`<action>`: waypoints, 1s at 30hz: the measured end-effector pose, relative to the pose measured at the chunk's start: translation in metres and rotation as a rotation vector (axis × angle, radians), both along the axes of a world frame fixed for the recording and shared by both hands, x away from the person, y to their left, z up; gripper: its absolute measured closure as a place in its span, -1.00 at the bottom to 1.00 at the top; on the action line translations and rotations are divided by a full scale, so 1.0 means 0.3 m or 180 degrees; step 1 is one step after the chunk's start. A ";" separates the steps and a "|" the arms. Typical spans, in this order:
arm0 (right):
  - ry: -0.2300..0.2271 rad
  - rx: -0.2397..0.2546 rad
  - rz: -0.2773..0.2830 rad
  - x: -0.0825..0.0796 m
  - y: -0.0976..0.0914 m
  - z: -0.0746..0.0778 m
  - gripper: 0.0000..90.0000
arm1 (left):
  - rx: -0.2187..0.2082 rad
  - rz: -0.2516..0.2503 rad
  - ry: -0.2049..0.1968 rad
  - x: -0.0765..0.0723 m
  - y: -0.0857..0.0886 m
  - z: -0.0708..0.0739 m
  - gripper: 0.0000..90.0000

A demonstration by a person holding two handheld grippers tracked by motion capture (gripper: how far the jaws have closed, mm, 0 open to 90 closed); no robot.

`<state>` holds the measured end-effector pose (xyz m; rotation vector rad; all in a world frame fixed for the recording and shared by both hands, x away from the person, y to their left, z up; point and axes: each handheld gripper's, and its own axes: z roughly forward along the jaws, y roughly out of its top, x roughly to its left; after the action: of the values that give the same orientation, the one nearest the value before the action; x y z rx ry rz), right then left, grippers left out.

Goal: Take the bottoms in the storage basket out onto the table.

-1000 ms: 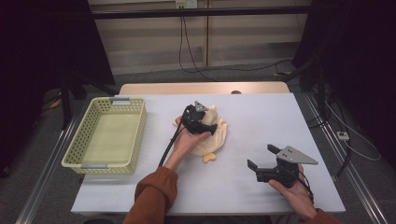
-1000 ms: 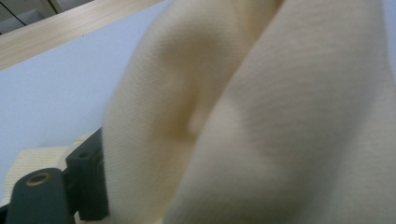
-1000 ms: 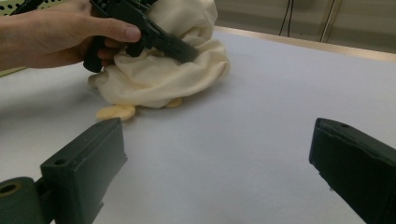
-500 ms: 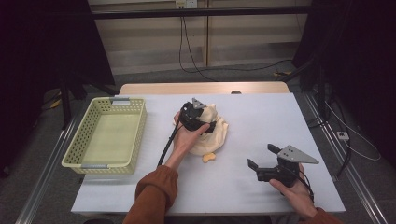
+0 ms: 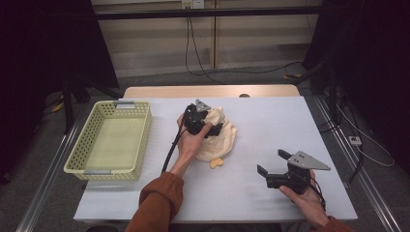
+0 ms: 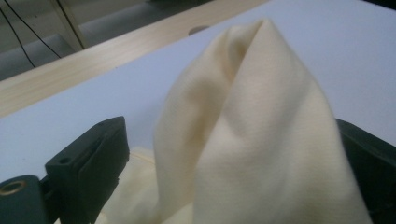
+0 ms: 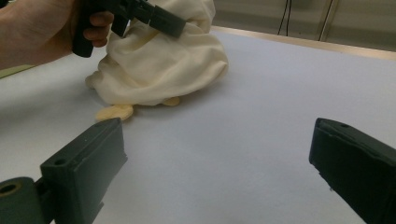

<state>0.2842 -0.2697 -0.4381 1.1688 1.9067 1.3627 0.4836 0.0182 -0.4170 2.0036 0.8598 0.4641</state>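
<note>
Nearest the person, the right gripper rests low on the white desk, its fingers spread wide and holding nothing. Farther out, at the desk's middle, the left gripper presses into a bunched cream cloth; a fold rises between its part-open fingers, grip uncertain. A yellow basket sits empty at far left. Loosely caught, the fold could slip free if lifted.

A white surface with a pale wooden far edge stands on a grey floor. Behind it runs a light panelled wall with black cables hanging down; both sides of the room lie in darkness
</note>
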 end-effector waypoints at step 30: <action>-0.0010 -0.0017 -0.0036 -0.012 0.001 0.005 -0.92 | -0.0234 -0.0084 -0.0120 -0.053 0.126 0.100 -0.90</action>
<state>0.2807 -0.2694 -0.4366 1.1724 1.8976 1.3518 0.4678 0.0559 -0.3871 1.9308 0.8149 0.4476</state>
